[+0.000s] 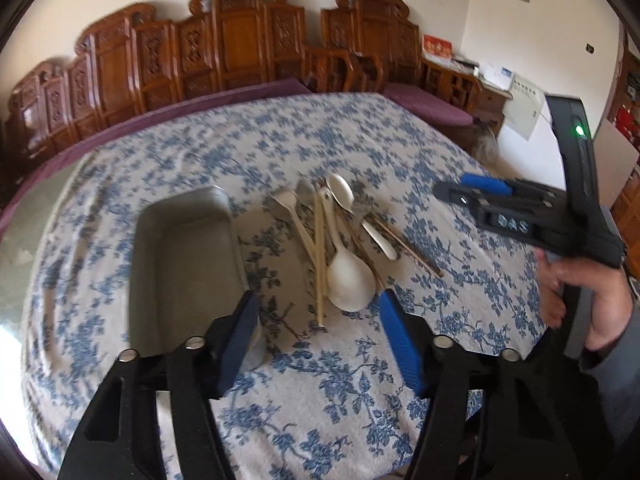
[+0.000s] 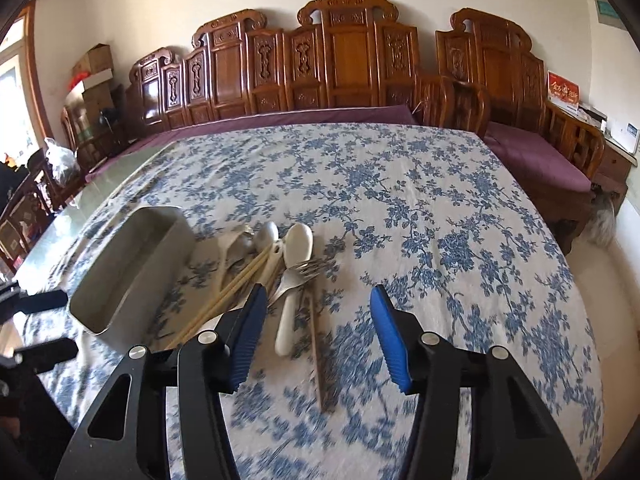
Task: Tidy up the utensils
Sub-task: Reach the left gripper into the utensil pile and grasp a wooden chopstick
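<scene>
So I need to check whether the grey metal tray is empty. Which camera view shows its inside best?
The left wrist view: it looks down into the grey metal tray, showing a bare floor. The right wrist view sees the tray obliquely from its end, so the near wall hides part of the floor.

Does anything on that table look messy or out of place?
Yes. The utensils lie in a loose, crisscrossed heap on the tablecloth: spoons, a fork and chopsticks overlap at odd angles. The metal tray right beside them holds nothing. Nothing looks spilled or broken.
</scene>
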### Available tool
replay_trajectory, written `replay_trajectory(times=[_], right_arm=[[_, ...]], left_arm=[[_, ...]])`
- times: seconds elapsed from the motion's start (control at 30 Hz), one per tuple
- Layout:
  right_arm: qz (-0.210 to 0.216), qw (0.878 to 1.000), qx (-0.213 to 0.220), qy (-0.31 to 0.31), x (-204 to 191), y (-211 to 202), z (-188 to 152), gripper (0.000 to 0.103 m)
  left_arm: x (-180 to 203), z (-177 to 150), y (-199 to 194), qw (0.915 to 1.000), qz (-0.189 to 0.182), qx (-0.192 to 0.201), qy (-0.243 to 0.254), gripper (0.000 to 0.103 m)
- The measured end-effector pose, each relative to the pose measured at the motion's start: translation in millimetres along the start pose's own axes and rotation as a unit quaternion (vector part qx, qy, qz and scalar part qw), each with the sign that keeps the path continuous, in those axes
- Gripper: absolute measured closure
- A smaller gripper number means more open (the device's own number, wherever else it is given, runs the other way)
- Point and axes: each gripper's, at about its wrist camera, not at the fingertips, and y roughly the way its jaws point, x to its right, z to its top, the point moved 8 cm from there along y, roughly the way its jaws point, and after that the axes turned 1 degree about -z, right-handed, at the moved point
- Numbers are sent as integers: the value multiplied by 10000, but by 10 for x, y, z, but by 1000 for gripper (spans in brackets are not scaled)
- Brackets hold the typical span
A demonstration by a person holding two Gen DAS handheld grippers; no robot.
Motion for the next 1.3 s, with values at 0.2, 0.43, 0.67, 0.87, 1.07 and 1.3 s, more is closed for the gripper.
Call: replay_trajectory(times=[0.2,0.43,0.67,0.87,1.07,1.3], right_arm=[[285,9989,-268,270,93,275,-230,47],[376,9986,-330,166,122,333,-317,47],[457,9982,-326,200,117,335,-298,47],[487,9982,-332,102,57,340,-295,47],[462,9982,-373,89,61,361,-315,47],[432,9982,-420,7,12,389,-342,47]], left_arm=[[135,-114,413,9990,-124,-407,119,72],[172,-194,689,9978,115,-579,297,84],[130,-285,823,9965,389,-641,378,87],[29,-332,947,9958,495,-715,290,94],[-8,-342,989,9960,521,-684,236,98],[-47,-278,855,9981,438,-424,111,99]])
